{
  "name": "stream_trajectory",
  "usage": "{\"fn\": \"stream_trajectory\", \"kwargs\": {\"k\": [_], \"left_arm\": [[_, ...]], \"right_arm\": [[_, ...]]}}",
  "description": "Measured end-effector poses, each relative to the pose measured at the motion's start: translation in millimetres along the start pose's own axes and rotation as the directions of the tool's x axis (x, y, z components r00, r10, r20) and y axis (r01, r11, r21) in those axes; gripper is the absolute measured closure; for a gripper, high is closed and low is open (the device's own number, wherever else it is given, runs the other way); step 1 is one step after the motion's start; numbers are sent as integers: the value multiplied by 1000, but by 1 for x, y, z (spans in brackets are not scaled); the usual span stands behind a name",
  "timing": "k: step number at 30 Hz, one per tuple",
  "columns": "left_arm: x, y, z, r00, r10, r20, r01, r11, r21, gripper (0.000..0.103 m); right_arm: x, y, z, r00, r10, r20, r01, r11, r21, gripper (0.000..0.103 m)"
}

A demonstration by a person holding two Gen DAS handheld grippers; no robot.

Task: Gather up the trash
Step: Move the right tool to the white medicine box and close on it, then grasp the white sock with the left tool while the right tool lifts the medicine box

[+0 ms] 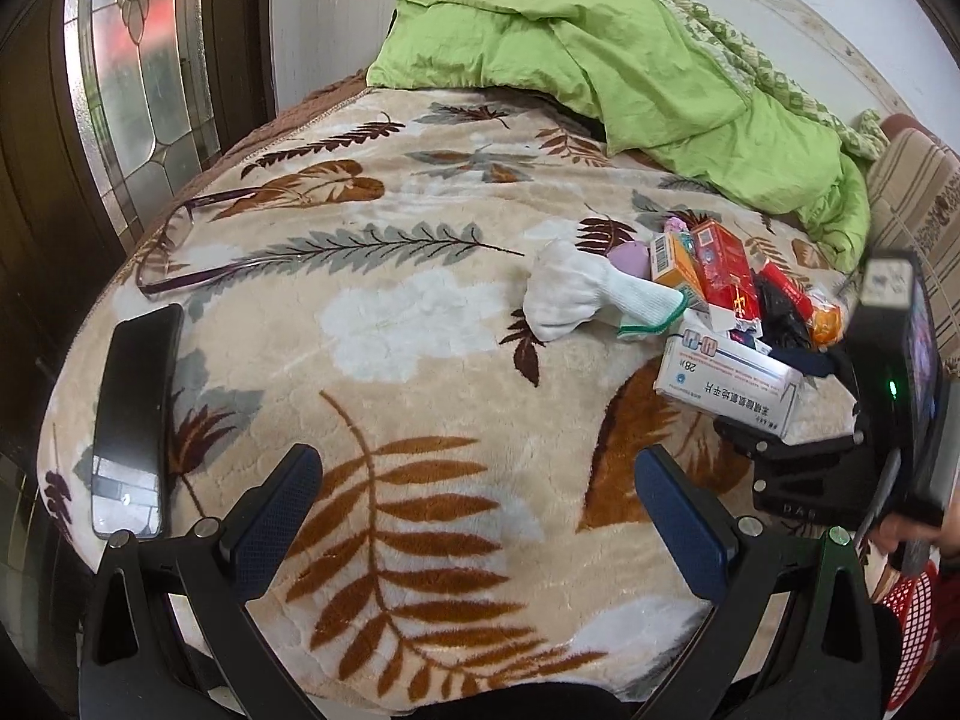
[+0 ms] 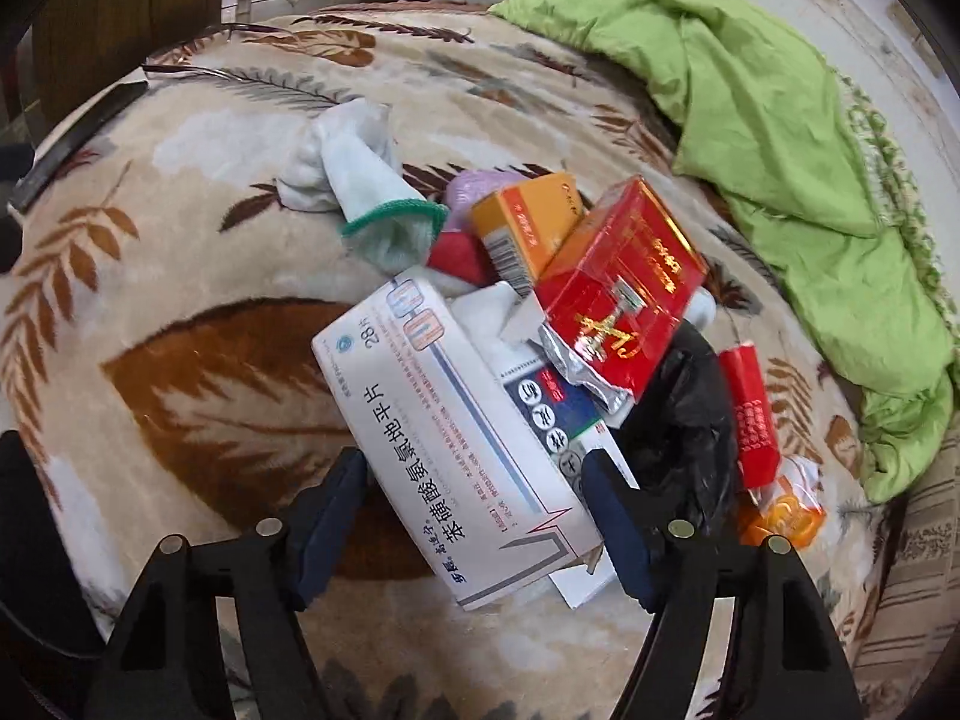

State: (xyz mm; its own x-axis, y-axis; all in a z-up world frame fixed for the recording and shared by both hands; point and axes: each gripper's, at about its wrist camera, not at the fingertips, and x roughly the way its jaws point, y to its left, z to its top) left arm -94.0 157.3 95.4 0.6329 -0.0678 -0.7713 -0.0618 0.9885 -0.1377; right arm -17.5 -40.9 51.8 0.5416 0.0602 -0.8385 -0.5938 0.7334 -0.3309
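Note:
A heap of trash lies on the leaf-patterned blanket (image 1: 390, 330). It holds a white medicine box (image 2: 456, 432), a red cigarette pack (image 2: 624, 282), an orange box (image 2: 528, 216), a black plastic bag (image 2: 684, 408) and red and orange wrappers (image 2: 750, 414). My right gripper (image 2: 477, 462) is down on the near end of the white medicine box (image 1: 726, 384), its pads touching both sides. My left gripper (image 1: 480, 468) hangs open over bare blanket, left of the heap, nothing between its fingers.
A white glove with a green cuff (image 1: 576, 294) lies beside the heap. A black phone (image 1: 135, 420) and a pair of glasses (image 1: 180, 240) lie at the blanket's left edge. A green quilt (image 1: 630, 60) is bunched at the back. A red basket (image 1: 912, 612) shows at lower right.

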Motion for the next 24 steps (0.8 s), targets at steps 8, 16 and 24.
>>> {"fn": "stream_trajectory", "kwargs": {"k": [8, 16, 24], "left_arm": [[14, -6, 15, 1000, -20, -18, 20, 1000, 4, 0], [40, -23, 45, 998, -53, -30, 53, 998, 19, 0], [103, -45, 79, 994, -31, -105, 34, 999, 23, 0]], "right_arm": [[-27, -22, -13, 997, 54, 49, -63, 975, 211, 78], [-34, -46, -25, 980, 174, 95, -197, 907, 371, 79], [-32, -45, -31, 969, 219, 116, -247, 883, 398, 79]]}}
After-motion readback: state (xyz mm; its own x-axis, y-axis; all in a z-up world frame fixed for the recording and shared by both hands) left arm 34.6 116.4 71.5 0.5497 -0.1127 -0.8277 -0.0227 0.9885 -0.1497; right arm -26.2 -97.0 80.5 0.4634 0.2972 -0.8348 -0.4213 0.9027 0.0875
